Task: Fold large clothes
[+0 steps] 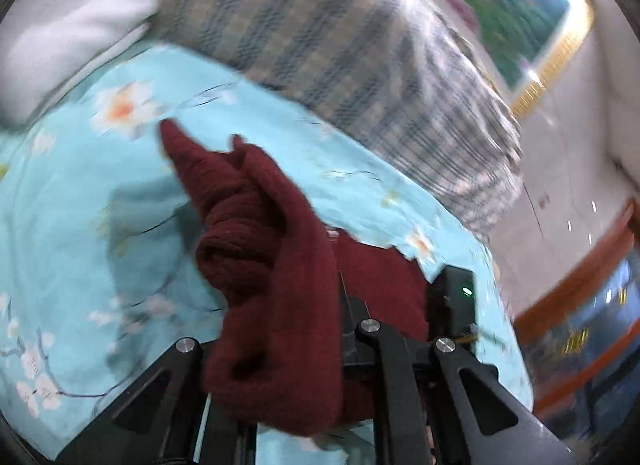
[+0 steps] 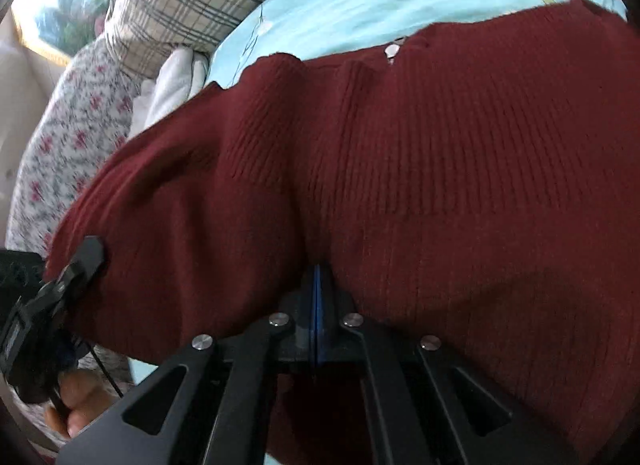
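- Dark red ribbed knit sweater (image 2: 420, 169) spread over the light blue floral bedsheet (image 2: 320, 5), filling the right wrist view from 9 o'clock round to 3 o'clock.
- Right gripper (image 2: 317, 277) pinched tight on a ridge of that knit at 6 o'clock, jaws pressed together, fabric puckering upward from the bite.
- Left gripper (image 1: 280, 345) closed on a bunched, twisted fold of the same sweater, the fold rising toward 11 o'clock above the sheet.
- Also visible at 8 o'clock in the right wrist view, biting the sweater's edge.
- Plaid pillow (image 1: 340, 45) up at 12 o'clock, well apart from the work.
- White cloth (image 1: 60, 37) at 10 o'clock, blurred.
- Soft, floppy, fairly thick knit by the look of it: likely to sag and stretch between holds, unlikely to slip.
- Best taken at firmer edges, hem or shoulder seam, not mid-panel.
- White buttons (image 2: 392, 50) near 12 o'clock probably mark the neckline; worth keeping clear of them.
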Motion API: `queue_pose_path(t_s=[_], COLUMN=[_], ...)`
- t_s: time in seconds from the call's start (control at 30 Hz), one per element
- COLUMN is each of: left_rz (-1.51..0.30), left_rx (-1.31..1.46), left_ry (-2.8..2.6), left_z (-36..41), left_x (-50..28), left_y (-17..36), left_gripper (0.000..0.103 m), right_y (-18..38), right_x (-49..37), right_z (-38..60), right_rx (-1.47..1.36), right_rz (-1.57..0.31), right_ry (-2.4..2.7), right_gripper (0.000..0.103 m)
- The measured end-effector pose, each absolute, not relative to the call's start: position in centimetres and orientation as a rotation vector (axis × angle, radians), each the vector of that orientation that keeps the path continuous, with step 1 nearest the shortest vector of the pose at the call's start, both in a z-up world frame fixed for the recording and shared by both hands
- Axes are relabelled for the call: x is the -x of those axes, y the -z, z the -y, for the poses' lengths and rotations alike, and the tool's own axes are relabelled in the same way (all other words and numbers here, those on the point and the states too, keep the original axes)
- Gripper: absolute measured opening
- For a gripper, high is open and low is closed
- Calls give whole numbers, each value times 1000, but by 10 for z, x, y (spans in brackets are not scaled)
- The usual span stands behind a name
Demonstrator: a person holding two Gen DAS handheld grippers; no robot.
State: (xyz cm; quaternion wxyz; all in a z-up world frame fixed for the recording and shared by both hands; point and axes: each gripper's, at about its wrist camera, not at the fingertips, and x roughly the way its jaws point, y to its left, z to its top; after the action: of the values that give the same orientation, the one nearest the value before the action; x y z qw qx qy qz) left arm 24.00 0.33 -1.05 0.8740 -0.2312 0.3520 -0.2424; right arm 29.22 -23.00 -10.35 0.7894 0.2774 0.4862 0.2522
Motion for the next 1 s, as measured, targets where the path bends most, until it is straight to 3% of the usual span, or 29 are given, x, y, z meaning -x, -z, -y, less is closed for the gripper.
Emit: queue_pose_path(t_s=[0.2, 0.37, 0.4, 0.43, 0.47, 0.63, 0.9, 0.93, 0.97, 1.0], left_rz=[-707, -737, -746, -757, -770, -768, -751, -752, -749, -747], left_rx=[259, 18, -15, -35, -43, -19, -14, -12, -10, -12], left_ry=[646, 703, 698, 695, 691, 683, 684, 685, 686, 688], left_z=[82, 166, 177, 185, 191, 190, 191, 191, 192, 193], left_x=[-223, -206, -204, -202, -201, -196, -197, -197, -197, -196], left_y=[-13, 13, 23, 32, 41, 48, 41, 40, 38, 35], left_gripper=[11, 11, 11, 11, 11, 11, 11, 11, 11, 11], right_y=[95, 98, 102, 104, 106, 99, 83, 84, 86, 83], right_x=[-265, -241, -239, -237, -234, -233, -288, -295, -301, -304], right_z=[315, 404, 414, 419, 423, 421, 375, 370, 367, 366], right_rx=[-841, -1061, -1106, -1129, -1158, -1120, -840, -821, -804, -810], right_rz=[-937, -829, -825, -824, -805, -818, -960, -979, -997, -991], right_ry=[-493, -438, -443, -443, -455, -479, -437, -427, -437, -456], right_gripper=[2, 5, 22, 50, 56, 60, 60, 51, 26, 19])
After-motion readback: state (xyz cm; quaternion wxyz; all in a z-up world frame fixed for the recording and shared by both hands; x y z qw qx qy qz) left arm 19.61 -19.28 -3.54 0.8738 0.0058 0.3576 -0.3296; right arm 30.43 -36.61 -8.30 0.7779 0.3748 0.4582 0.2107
